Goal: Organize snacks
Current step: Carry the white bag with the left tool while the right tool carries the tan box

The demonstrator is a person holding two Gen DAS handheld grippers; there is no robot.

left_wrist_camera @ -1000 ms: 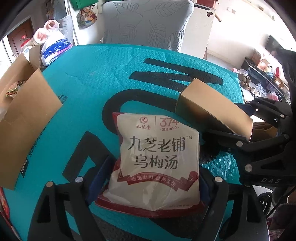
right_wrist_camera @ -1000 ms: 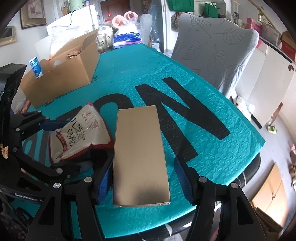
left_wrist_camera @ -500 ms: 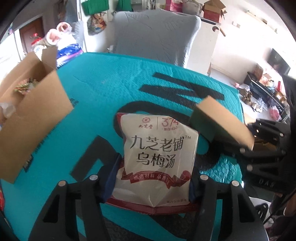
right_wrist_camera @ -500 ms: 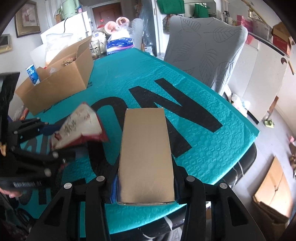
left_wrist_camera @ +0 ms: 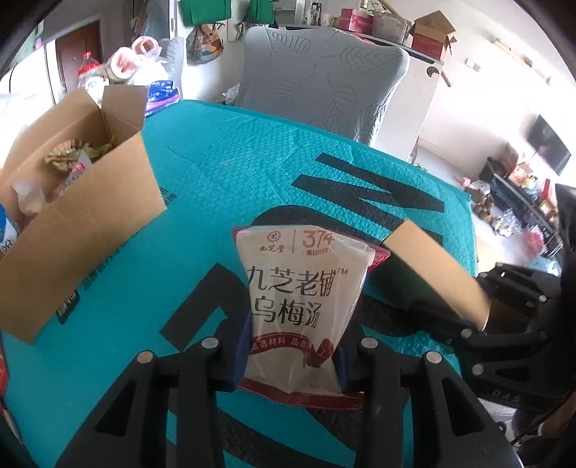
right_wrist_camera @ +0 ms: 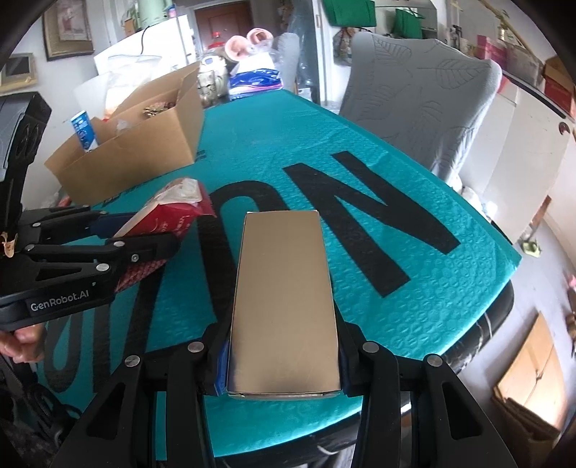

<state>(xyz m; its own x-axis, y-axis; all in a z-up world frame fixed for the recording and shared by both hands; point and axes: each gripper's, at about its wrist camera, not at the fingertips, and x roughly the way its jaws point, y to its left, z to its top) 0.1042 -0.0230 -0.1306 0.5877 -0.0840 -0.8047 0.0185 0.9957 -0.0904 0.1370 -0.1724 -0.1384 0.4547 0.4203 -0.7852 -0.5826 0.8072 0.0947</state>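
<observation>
Clamping the white pouch (left_wrist_camera: pixel 298 309), the left claw (left_wrist_camera: pixel 293 360) has just closed; only the right view shows the right claw (right_wrist_camera: pixel 284 356) squeezing the gold box (right_wrist_camera: pixel 284 302).

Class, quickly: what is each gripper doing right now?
Left gripper: just closed on the snack pouch.
Right gripper: shut on the gold box.

This is someone's lived-in home: a dining table (right_wrist_camera: pixel 414 295) under a teal padded cover, a grey leaf-patterned chair (left_wrist_camera: pixel 324 82) at its far edge, a white fridge (right_wrist_camera: pixel 522 154), a framed picture (right_wrist_camera: pixel 68 28), and a television (left_wrist_camera: pixel 549 149) (living room beyond).
</observation>
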